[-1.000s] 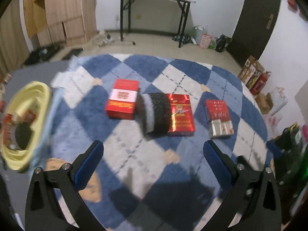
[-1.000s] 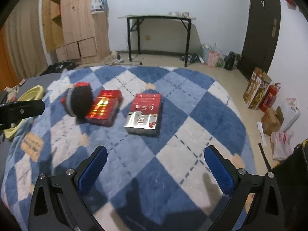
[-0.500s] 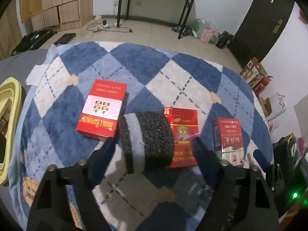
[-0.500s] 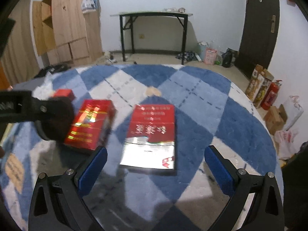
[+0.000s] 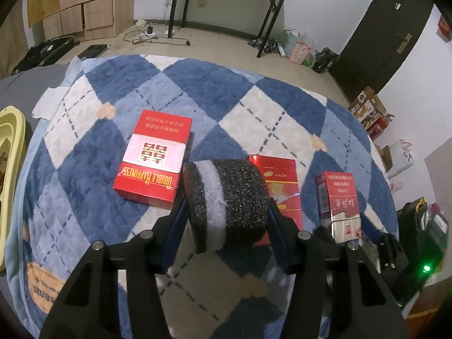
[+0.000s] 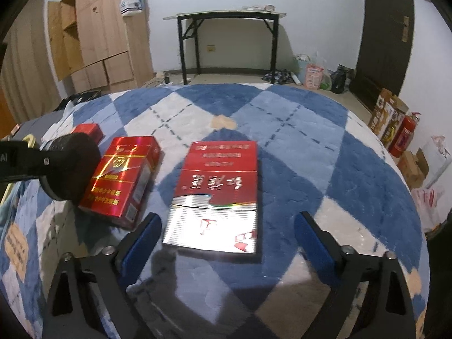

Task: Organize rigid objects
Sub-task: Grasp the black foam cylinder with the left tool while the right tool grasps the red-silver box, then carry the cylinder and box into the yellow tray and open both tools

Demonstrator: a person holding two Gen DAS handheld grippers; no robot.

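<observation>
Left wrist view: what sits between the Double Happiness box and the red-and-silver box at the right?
The black-and-white foam roll, clamped in the left gripper, and behind it a glossy red box; this shows in the left wrist view.

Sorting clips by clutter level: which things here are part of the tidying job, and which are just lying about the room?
Part of the job:
- foam roll, clamped in the left gripper
- red and silver box, between the fingers of the right gripper
- Double Happiness box
- shiny red box
- yellow basket

Just lying about:
- black table
- wooden cabinet
- fire extinguisher
- cardboard boxes
</observation>
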